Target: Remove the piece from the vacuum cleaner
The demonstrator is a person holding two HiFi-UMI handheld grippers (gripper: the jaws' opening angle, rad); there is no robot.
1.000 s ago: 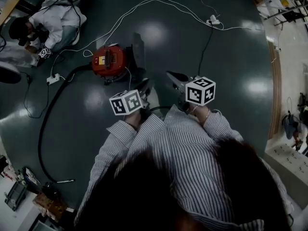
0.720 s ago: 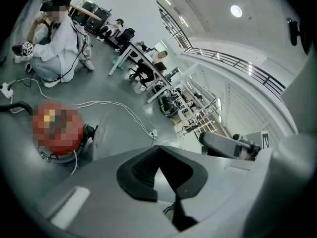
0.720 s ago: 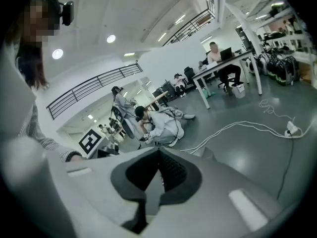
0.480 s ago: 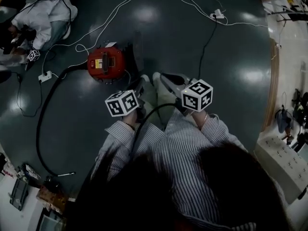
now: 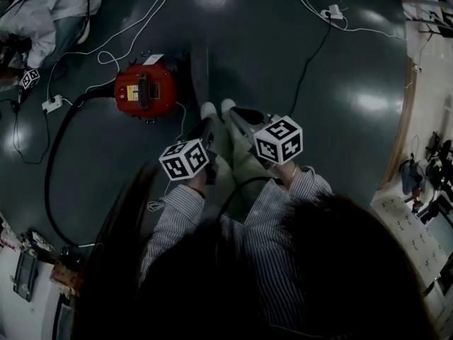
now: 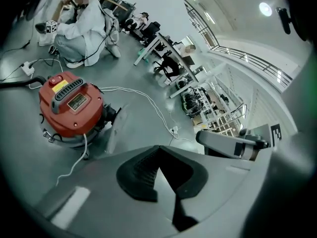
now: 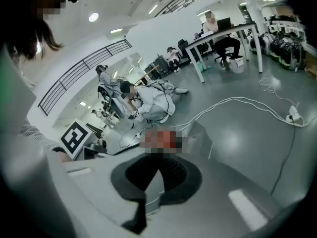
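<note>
Head view: vacuum cleaner ahead-left of left claw, apart.

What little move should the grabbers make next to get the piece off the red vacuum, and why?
Probably reach the left gripper down toward the round red vacuum cleaner. It sits on the dark floor ahead, with nothing touching it, and the left gripper and right gripper are both shut and empty.

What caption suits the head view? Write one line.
Left gripper and right gripper, both shut, held short of the round red vacuum cleaner on the dark floor.
</note>
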